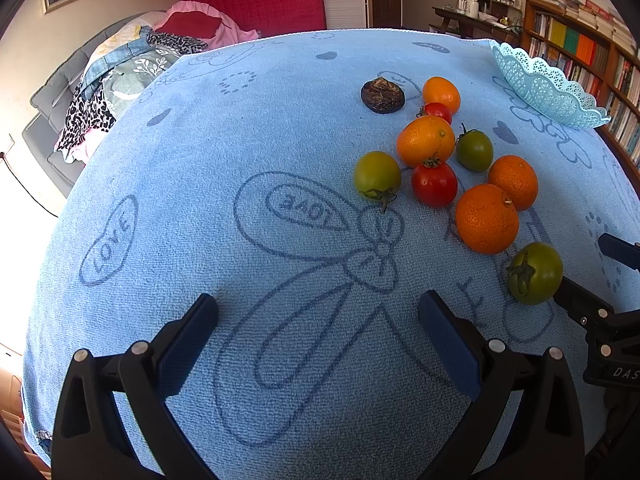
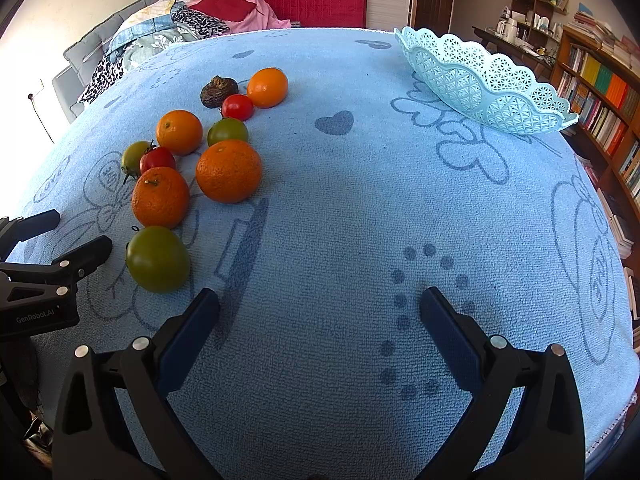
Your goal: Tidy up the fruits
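A cluster of fruit lies on the blue towel: several oranges, red tomatoes, green tomatoes and a dark brown shrivelled fruit. A pale blue lace-pattern basket stands empty at the far right. My left gripper hovers open over bare towel, left of the fruit. My right gripper is open too, with nothing between its fingers, right of the nearest green tomato.
The towel covers a table with bare cloth between the fruit and the basket. A sofa piled with clothes stands behind at the left. Bookshelves line the right wall beyond the table edge.
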Demonstrator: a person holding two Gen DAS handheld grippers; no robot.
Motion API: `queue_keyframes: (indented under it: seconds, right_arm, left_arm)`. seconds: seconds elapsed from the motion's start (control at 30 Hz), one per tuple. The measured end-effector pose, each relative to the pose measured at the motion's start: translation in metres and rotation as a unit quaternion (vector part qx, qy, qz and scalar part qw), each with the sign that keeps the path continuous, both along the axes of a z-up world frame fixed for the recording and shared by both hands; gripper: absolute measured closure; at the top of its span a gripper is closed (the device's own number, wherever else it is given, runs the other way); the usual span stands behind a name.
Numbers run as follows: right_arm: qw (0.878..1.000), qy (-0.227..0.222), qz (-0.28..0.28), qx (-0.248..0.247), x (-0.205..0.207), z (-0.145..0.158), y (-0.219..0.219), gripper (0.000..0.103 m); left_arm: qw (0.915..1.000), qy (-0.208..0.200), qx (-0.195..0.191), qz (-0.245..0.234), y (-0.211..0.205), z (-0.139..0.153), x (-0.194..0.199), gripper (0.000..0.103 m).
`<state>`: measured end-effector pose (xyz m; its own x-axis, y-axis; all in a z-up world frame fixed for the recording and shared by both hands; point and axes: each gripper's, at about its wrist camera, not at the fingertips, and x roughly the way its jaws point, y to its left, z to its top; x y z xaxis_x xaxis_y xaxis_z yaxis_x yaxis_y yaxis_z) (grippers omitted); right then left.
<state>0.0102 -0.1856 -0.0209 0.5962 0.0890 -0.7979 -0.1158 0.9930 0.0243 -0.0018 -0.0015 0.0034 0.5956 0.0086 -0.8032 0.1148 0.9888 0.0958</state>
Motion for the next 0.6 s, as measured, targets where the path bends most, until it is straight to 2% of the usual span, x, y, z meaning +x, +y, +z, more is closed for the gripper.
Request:
queue_keyframes:
  seconds: [0.6]
  right_arm:
    - [1.0, 0.0, 0.004, -0.005, -0.002, 0.0005, -0.0001, 0.002]
  left_arm:
    - [1.0, 0.0, 0.002, -0.004, -0.0007, -0.0024, 0.0012, 0.005]
